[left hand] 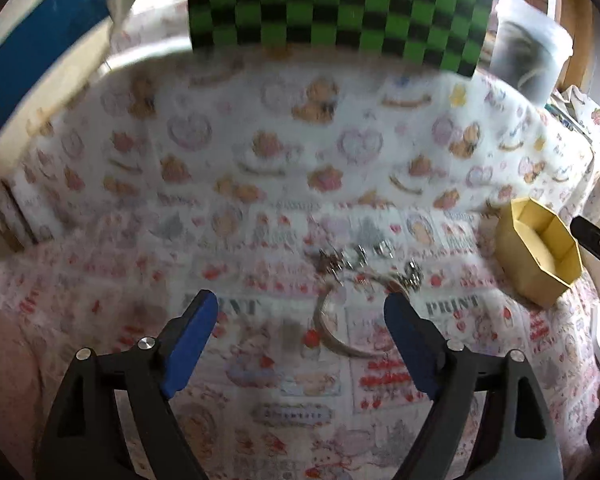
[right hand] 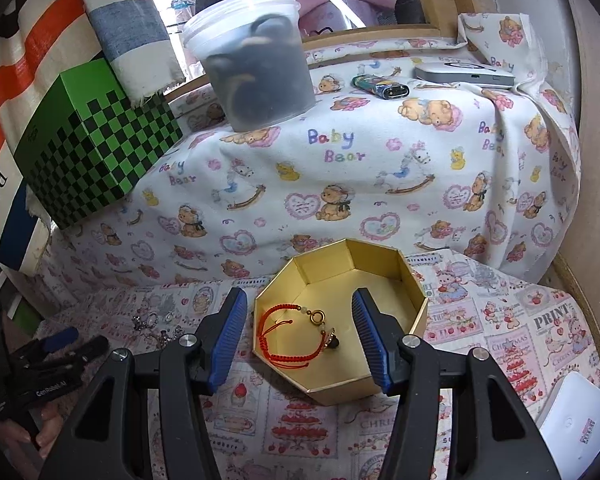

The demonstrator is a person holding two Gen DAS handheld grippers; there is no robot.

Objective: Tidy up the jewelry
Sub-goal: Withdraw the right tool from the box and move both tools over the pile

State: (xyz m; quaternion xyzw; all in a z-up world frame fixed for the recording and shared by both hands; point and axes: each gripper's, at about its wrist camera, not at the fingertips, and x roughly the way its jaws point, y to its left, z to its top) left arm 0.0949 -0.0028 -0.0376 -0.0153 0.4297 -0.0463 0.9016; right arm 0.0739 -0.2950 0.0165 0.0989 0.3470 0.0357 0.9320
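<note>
In the left wrist view, my left gripper point(left hand: 300, 316) is open and empty just above a silver bangle point(left hand: 332, 332) on the printed cloth. Small silver jewelry pieces point(left hand: 360, 260) lie just beyond it. The gold octagonal box point(left hand: 540, 256) stands to the right. In the right wrist view, my right gripper point(right hand: 300, 316) is open and empty over the gold box point(right hand: 384, 256). A red cord bracelet point(right hand: 284, 336) with a gold clasp lies inside the box. The small silver pieces point(right hand: 156, 324) lie left of the box, near the left gripper point(right hand: 60, 344).
A green-and-black checkered box point(right hand: 96, 148) stands at the back left on a raised cloth-covered ledge. A lidded plastic tub point(right hand: 256, 56), a lighter point(right hand: 380, 86) and a flat grey device point(right hand: 464, 74) sit on the ledge. A white card point(right hand: 576, 424) lies at the right.
</note>
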